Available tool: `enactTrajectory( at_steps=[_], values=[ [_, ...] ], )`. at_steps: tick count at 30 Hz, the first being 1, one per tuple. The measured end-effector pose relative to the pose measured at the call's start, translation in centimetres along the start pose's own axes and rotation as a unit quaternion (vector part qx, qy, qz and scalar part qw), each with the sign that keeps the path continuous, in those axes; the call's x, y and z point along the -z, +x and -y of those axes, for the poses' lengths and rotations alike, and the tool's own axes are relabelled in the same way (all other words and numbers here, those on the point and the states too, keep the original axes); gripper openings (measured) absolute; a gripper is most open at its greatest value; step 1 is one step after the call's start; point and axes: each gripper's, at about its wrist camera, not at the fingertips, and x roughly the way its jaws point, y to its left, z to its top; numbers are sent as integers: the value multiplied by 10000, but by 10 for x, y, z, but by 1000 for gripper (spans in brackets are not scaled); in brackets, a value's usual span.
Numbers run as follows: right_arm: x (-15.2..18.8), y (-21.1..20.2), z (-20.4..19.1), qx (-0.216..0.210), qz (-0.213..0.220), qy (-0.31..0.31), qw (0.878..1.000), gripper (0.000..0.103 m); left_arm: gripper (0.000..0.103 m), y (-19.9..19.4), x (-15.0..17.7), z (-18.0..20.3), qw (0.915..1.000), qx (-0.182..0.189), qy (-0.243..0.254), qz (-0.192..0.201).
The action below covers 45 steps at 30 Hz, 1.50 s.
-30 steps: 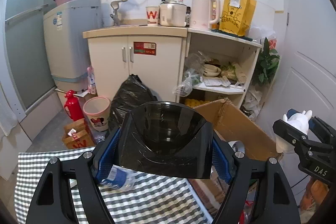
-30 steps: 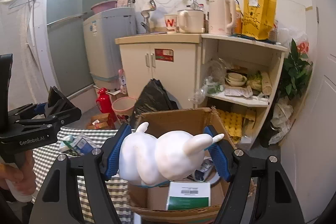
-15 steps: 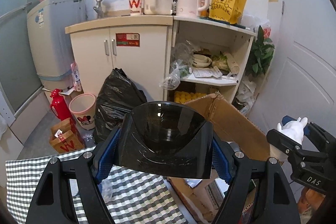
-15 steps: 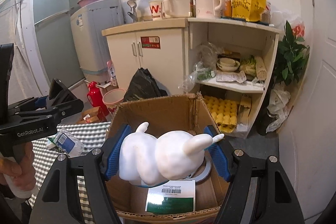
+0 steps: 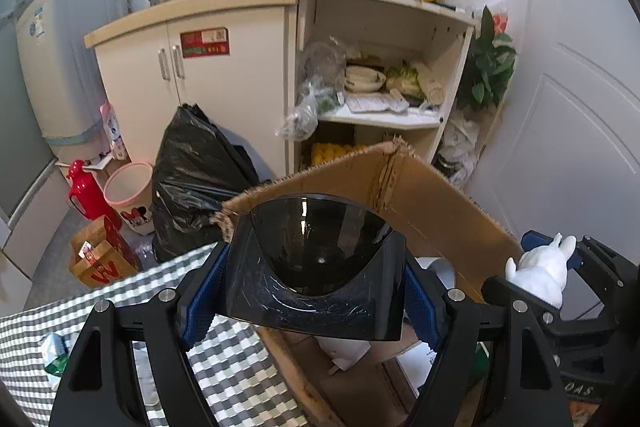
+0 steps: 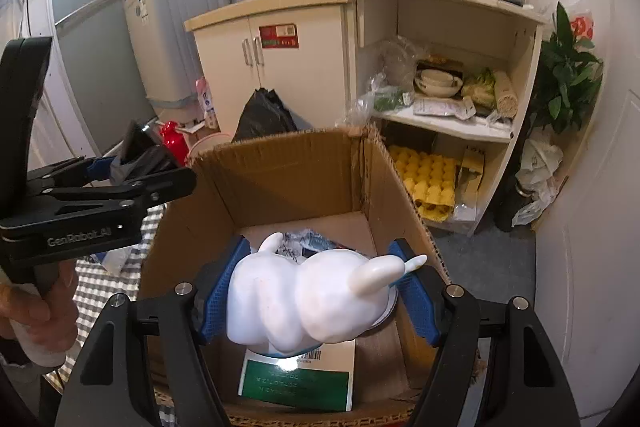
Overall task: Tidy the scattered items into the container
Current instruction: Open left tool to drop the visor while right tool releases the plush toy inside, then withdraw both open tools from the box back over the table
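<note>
Your right claw is the one already placed for the drop: its blue pads are closed on the white rabbit figure, and the open cardboard box lies straight below and ahead of it. The rabbit lies crosswise between the pads, its ears pointing off to the claw's right, and it hangs above the green-and-white carton and the crumpled wrappers on the box floor. It looks clear of all four walls (the right wall is the nearer one), so the move that seems to be left is straight down, then release.

Your left claw is clamped on a black bowl-shaped piece, hollow side facing away from you. It sits over the seam where the checked counter meets the box's near-left wall, so the box opening lies ahead and to that claw's right. Of the two, the left has farther to go; I judge it needs to shift right before letting go, or the bowl may catch the rim.

A small carton is on the counter, off to the left claw's lower left.
</note>
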Motion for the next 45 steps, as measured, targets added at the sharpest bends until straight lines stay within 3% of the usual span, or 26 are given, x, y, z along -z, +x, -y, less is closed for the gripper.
enactTrajectory(
  at_steps=[10,19,24,45],
  values=[
    [12,26,5,-65,-339,-65,9994,71,80,35,8,10,9993,64,18,-365],
    [18,30,3,-54,-434,-82,9990,73,81,42,8,11,9988,87,26,-479],
    [15,24,-2,-30,-328,-104,9994,85,81,29,4,10,9994,84,0,-348],
    [4,-24,-43,-203,199,-186,9994,88,84,-54,6,-26,9992,-237,-265,190]
  ],
)
